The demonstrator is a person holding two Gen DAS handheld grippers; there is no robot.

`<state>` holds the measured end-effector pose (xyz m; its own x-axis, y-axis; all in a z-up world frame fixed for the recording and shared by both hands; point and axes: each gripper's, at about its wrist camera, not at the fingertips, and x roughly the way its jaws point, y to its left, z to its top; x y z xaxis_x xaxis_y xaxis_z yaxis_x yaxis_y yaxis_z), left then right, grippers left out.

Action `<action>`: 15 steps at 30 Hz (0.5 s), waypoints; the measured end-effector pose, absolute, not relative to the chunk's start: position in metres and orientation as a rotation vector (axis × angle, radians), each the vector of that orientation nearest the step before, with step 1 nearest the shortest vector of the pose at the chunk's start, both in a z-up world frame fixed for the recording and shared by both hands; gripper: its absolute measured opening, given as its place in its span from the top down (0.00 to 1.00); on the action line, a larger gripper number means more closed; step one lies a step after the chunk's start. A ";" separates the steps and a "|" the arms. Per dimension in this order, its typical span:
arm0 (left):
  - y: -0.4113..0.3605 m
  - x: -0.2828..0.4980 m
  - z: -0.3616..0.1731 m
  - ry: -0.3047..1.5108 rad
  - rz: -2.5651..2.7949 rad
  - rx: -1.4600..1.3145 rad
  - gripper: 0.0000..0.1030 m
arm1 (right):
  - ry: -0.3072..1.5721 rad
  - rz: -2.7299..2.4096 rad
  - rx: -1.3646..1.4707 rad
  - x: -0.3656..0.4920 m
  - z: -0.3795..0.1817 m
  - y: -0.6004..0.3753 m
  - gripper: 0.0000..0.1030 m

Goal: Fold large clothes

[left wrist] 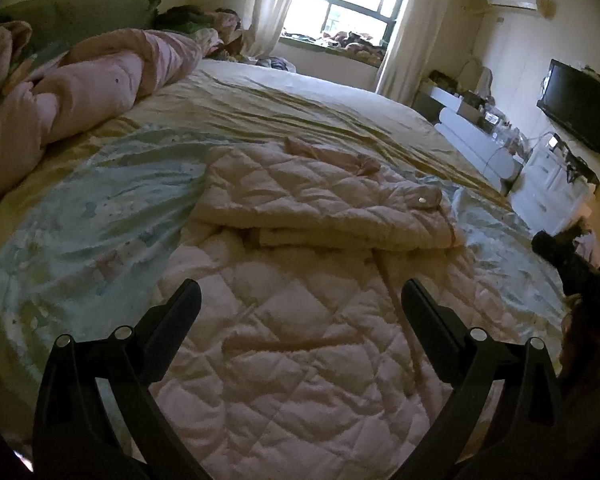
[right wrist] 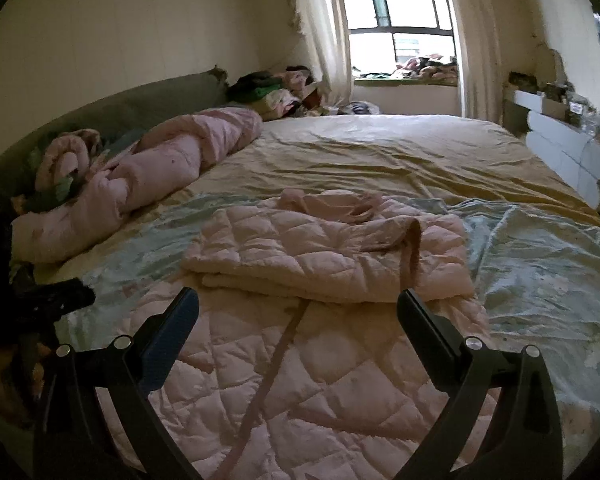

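Observation:
A pale pink quilted coat point(left wrist: 300, 312) point(right wrist: 324, 364) lies flat on the bed, its upper part folded back over itself into a thick layer point(left wrist: 324, 208) point(right wrist: 328, 256). A pink belt strip point(right wrist: 272, 364) runs down its middle. My left gripper point(left wrist: 300, 296) hovers open over the coat's near half, holding nothing. My right gripper point(right wrist: 298, 304) is also open above the near half, just short of the folded edge. The left gripper point(right wrist: 56, 300) shows at the left edge of the right wrist view, and the right gripper point(left wrist: 572, 264) at the right edge of the left wrist view.
The coat rests on a light blue patterned sheet point(left wrist: 84, 220) point(right wrist: 548, 264) over a yellow bedspread point(left wrist: 300, 100) point(right wrist: 400, 152). A rolled pink duvet point(left wrist: 84, 84) point(right wrist: 140, 172) lies at the left. White drawers point(left wrist: 480, 140) and a TV point(left wrist: 580, 104) stand right; window point(right wrist: 400, 12) behind.

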<state>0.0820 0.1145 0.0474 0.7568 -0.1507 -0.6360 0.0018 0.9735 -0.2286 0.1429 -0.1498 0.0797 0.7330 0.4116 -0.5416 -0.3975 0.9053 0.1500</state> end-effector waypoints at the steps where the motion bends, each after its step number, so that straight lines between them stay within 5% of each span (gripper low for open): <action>1: 0.115 0.080 0.046 0.712 -0.082 -0.218 0.09 | 0.604 0.439 0.028 0.142 0.078 -0.151 0.04; 15: 0.131 0.053 0.018 0.763 -0.042 -0.192 0.09 | 0.662 0.406 -0.029 0.124 0.059 -0.155 0.04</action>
